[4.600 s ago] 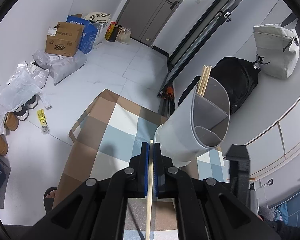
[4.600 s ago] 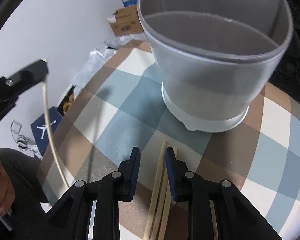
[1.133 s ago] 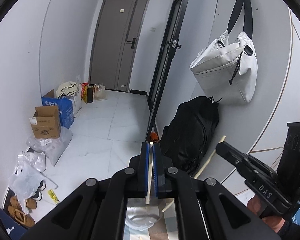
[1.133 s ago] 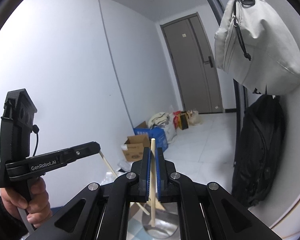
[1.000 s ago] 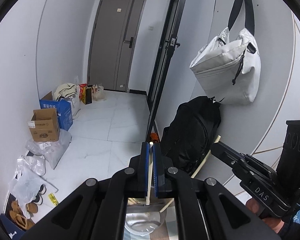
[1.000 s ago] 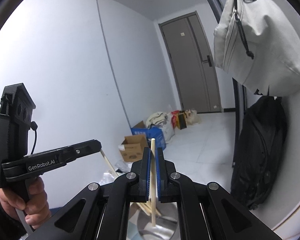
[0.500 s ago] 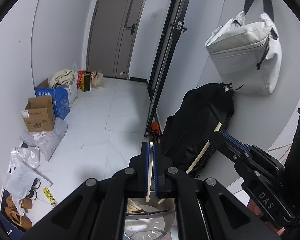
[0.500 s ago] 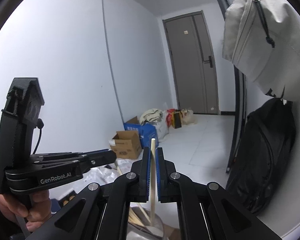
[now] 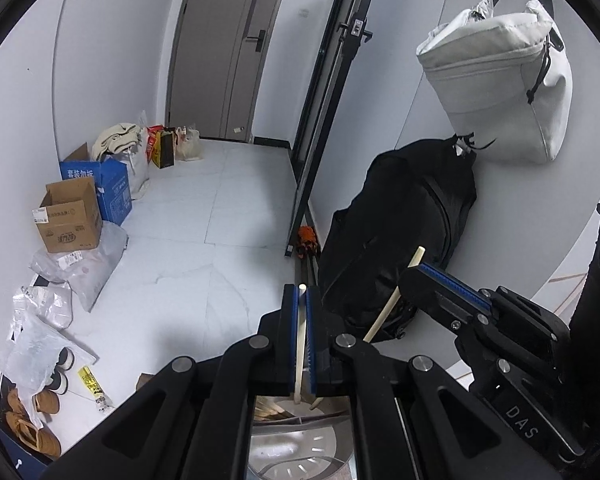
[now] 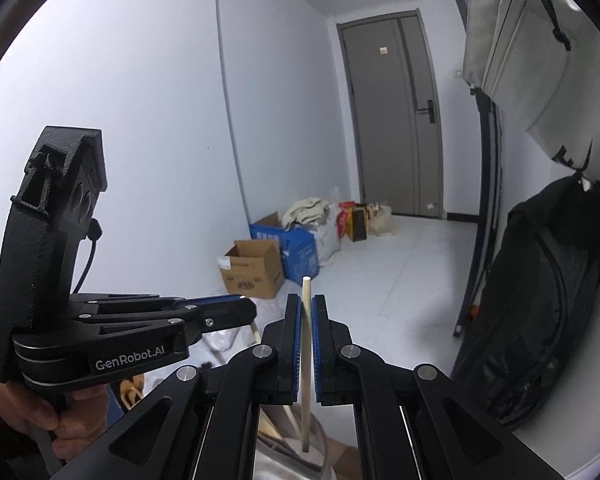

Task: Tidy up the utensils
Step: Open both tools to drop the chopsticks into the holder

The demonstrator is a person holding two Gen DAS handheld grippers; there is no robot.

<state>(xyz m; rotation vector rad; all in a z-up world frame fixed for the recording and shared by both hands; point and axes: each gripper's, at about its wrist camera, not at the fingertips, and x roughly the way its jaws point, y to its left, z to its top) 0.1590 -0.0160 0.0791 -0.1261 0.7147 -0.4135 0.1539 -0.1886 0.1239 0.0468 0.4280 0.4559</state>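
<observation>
Both grippers had tipped lower, so each clamped chopstick, left [image 9: 301, 340] and right [image 10: 306, 360], now hung over the holder [image 9: 300, 446], seemingly ready to drop.

The left gripper [image 9: 302, 300] points forward and level, its two fingers [image 9: 290, 320] drawn close together with only a thin slot between the blue pads, which clamp a thin stick. The right gripper [image 10: 307, 312] is likewise level, fingers [image 10: 290, 332] nearly closed and pinching a stick of its own. The two grippers sit side by side, close together: each appears in the other's view, tips angled inward. The person's left hand [image 10: 52, 412] wraps the left gripper's handle from below, fingers curled round it.
</observation>
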